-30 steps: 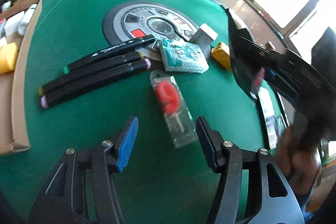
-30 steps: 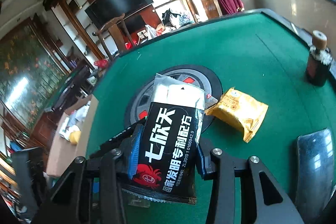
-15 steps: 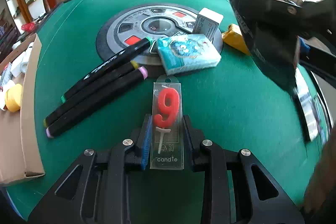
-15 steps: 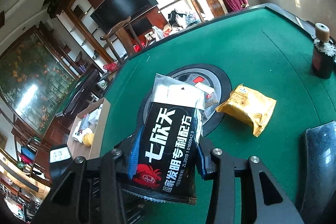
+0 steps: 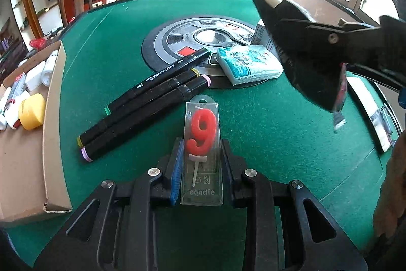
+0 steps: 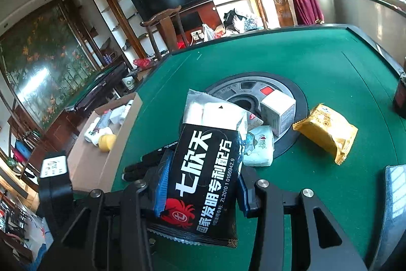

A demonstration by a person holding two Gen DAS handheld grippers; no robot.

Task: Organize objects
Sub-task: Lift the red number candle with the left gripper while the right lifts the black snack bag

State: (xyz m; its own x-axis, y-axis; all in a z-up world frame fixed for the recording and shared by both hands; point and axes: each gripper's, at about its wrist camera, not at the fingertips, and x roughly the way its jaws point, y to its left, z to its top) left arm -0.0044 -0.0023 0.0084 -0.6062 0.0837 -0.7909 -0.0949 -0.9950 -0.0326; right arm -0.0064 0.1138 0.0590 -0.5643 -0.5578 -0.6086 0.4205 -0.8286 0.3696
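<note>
My left gripper (image 5: 201, 164) is shut on a clear packet with a red "9" candle (image 5: 202, 133), held above the green table (image 5: 266, 123). My right gripper (image 6: 201, 182) is shut on a black and white snack packet (image 6: 205, 164) with Chinese print, raised over the table; it shows from the side in the left wrist view (image 5: 312, 62). Three black markers (image 5: 149, 95), a blue tissue pack (image 5: 250, 64), a white box (image 6: 277, 114) and a yellow packet (image 6: 327, 131) lie on the table.
An open cardboard box (image 5: 25, 149) with a yellow roll (image 5: 31, 111) and white items stands at the table's left edge. A round grey control panel (image 5: 203, 38) sits in the table's centre. A dark bottle (image 6: 399, 95) stands at the far right edge.
My left gripper closed on the candle packet and lifted it off the table. My right gripper has risen and swung left with the black packet.
</note>
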